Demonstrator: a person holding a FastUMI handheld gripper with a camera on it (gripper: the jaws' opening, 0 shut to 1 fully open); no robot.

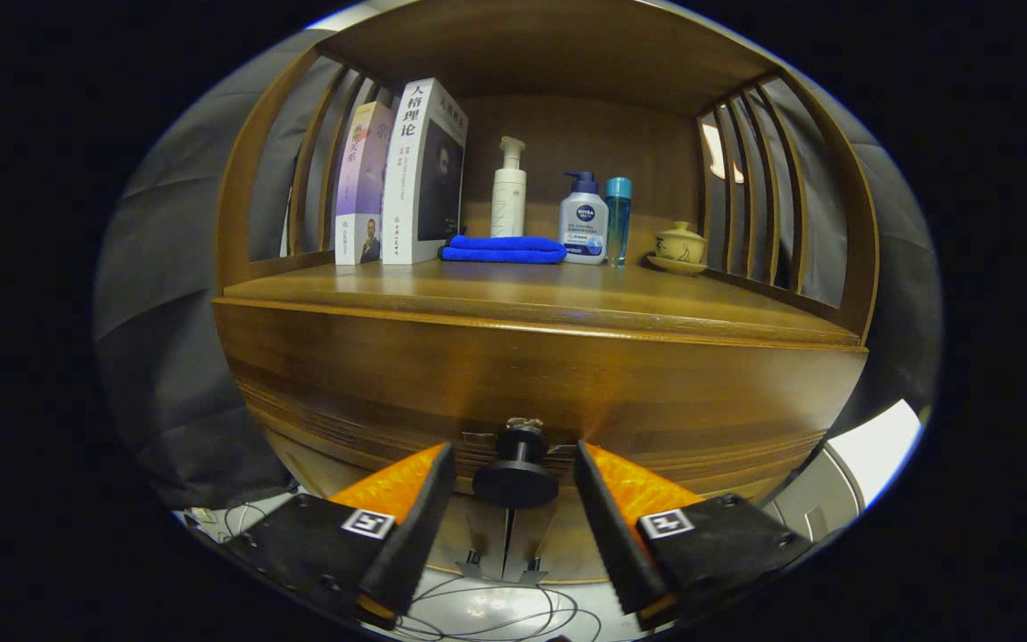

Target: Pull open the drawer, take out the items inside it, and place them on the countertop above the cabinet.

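Wooden cabinet [531,374] ahead, its drawer knob [516,468] between the spread jaws.

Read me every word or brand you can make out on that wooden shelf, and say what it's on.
"人格理论": spine of the tall white book.
Purple book beside it: characters too blurred to read.
White pump bottle with blue cap: label print too small to read surely.
Gripper: open, its fingers either side of the black round drawer knob, with no words on it.
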